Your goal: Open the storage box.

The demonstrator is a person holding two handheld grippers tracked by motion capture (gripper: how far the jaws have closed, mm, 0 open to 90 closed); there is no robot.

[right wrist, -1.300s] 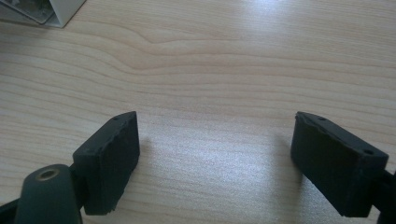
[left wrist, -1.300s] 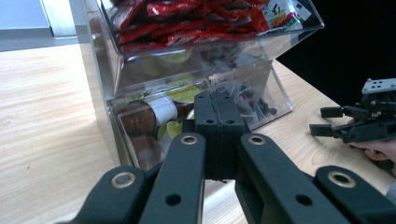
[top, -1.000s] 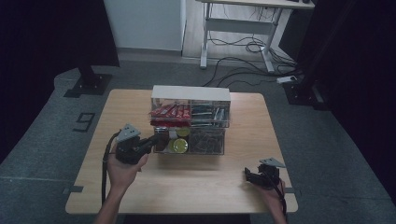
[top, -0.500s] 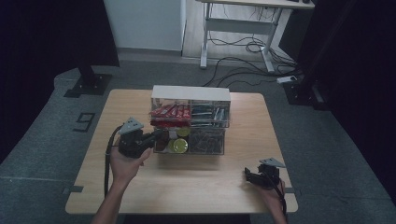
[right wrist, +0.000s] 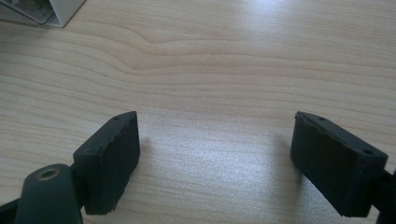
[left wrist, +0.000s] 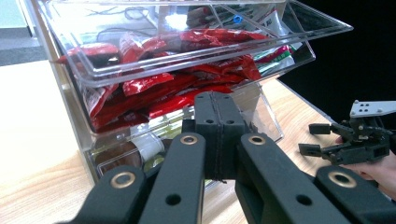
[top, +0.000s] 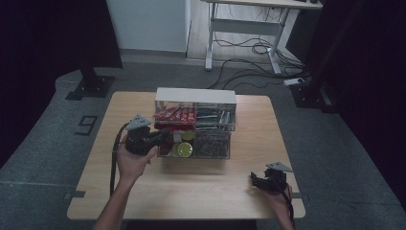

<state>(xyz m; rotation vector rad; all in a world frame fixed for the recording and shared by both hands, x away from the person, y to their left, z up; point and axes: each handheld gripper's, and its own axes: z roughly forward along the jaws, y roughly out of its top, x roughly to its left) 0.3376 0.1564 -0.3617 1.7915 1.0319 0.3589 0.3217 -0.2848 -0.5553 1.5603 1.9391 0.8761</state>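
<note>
**Left jaws pressed together at drawer front**

Now left gripper (left wrist: 218, 140) has jaws pressed together, nothing visibly between them, tips at the clear organizer's (top: 195, 125) lower drawer (left wrist: 140, 154). Rigid, slick acrylic, likely light; best taken by the front lip. Right gripper (right wrist: 215, 158) spread wide over bare table (right wrist: 224, 56).

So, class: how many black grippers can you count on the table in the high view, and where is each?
2. The left gripper is at the left end of the clear organiser, jaws shut. The right gripper rests near the table's front right corner, jaws open.
</note>
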